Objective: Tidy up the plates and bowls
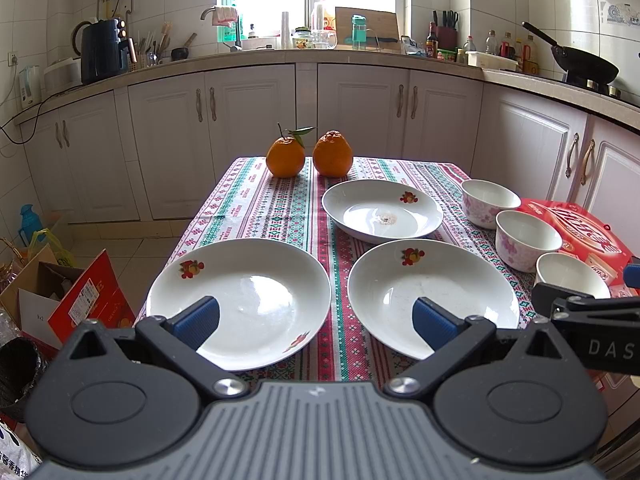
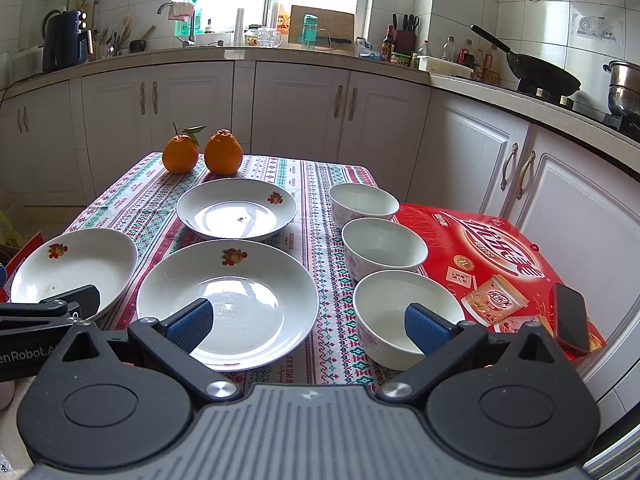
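Note:
Three white plates with fruit prints lie on the patterned tablecloth: a near-left plate (image 1: 240, 300) (image 2: 76, 264), a near-middle plate (image 1: 432, 296) (image 2: 228, 300) and a far plate (image 1: 382, 210) (image 2: 238, 208). Three floral bowls stand in a row along the right: far bowl (image 1: 490, 202) (image 2: 364, 202), middle bowl (image 1: 528, 244) (image 2: 384, 246), near bowl (image 1: 572, 274) (image 2: 400, 312). My left gripper (image 1: 316, 322) is open, hovering over the near edge between the two near plates. My right gripper (image 2: 310, 326) is open, between the near-middle plate and the near bowl.
Two oranges (image 1: 308, 156) (image 2: 202, 154) sit at the table's far edge. A red box (image 2: 500, 264) with a phone (image 2: 570, 322) on it lies right of the bowls. Cardboard boxes (image 1: 60, 300) stand on the floor at left. Kitchen cabinets ring the table.

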Available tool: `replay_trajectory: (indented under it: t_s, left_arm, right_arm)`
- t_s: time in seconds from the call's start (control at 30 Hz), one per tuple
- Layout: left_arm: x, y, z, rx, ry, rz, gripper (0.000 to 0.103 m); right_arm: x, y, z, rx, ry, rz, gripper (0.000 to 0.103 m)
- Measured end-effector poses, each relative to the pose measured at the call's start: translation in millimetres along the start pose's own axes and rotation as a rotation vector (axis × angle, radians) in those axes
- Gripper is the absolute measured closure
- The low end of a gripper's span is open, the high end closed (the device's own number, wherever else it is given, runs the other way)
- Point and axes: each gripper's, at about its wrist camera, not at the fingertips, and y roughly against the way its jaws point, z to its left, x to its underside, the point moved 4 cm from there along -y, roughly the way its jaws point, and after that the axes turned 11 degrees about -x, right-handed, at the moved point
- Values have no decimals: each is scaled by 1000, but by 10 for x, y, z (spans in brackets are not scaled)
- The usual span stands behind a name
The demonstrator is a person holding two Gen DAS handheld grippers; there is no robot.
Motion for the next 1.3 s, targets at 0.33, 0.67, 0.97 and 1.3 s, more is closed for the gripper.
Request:
replay_trajectory:
  t_s: [0.33, 0.67, 0.97, 1.3]
  left_arm:
    - [-1, -2, 2, 2, 1, 0, 1]
    - [-9, -30, 18, 1, 2, 5, 1]
    - [-66, -105, 90, 26, -5, -1, 1]
    - [-49, -277, 369, 71, -40, -12, 1]
  right_arm:
    - [-3, 0, 6, 0, 2, 0, 0]
    - [-15, -48, 32, -1, 14, 8, 0]
    - [-133, -151, 63, -101, 41, 35, 0]
    - [-621, -284, 240, -364, 208, -62, 0]
